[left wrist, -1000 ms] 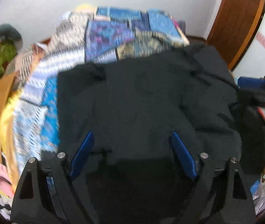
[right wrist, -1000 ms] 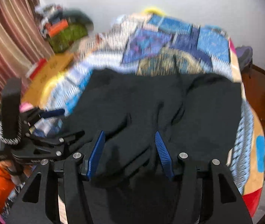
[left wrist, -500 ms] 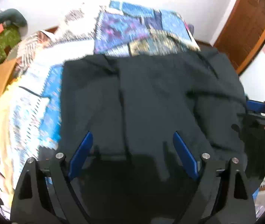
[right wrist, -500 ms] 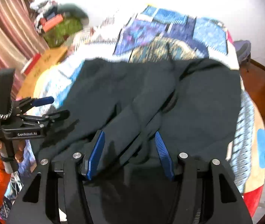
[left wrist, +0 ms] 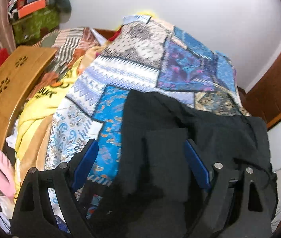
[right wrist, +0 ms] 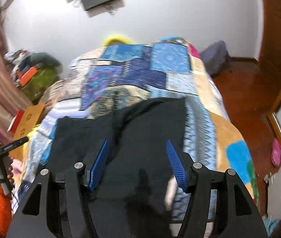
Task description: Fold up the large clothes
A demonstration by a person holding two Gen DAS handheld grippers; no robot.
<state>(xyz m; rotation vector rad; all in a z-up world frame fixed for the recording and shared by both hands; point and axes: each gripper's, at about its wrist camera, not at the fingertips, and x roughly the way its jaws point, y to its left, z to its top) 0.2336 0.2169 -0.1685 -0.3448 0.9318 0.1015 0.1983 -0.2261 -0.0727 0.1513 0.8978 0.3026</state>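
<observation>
Left wrist view shows me the black garment (left wrist: 195, 134) spread on the patchwork quilt (left wrist: 140, 73), bare quilt beyond its edges; my left gripper (left wrist: 140, 164) and right gripper (right wrist: 137, 162) both gape wide, holding nothing.

I see a bed (left wrist: 237, 93) covered by a patchwork quilt (left wrist: 140, 73) in blues and whites. A black garment (left wrist: 209, 130) lies spread on its near end; a yellow blanket (left wrist: 41, 107) is bunched along its left edge.
</observation>
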